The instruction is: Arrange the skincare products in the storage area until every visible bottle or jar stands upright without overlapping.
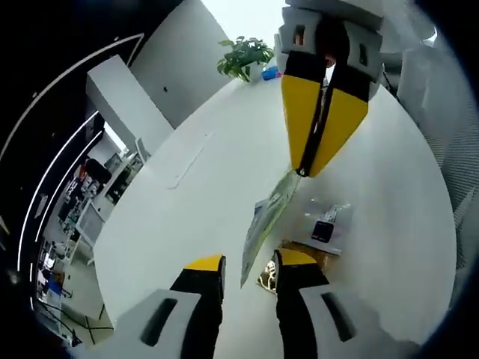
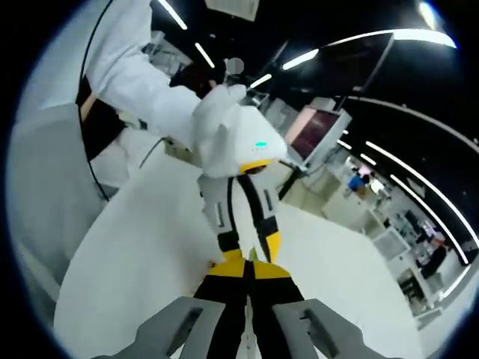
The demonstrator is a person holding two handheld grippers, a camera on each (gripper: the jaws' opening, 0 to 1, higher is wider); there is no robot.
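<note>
Left tongs [image 1: 251,273] stand narrowly apart w/ a flat sachet [image 1: 266,217] between the tips, grip not confirmed. Right tongs [image 1: 309,170] pinched on sachet's far corner at 12 o'clock. Box [image 1: 323,228] flat on tabletop [image 1: 194,194] at 2 o'clock, just beside. Plant [image 1: 243,56] far. Rec: hold sachet taut, lower slowly, release only once upright, clear of box.

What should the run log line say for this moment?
right gripper: shut on sachet | left gripper: open, sachet's lower end between fingers | table: second packet lying flat
</note>
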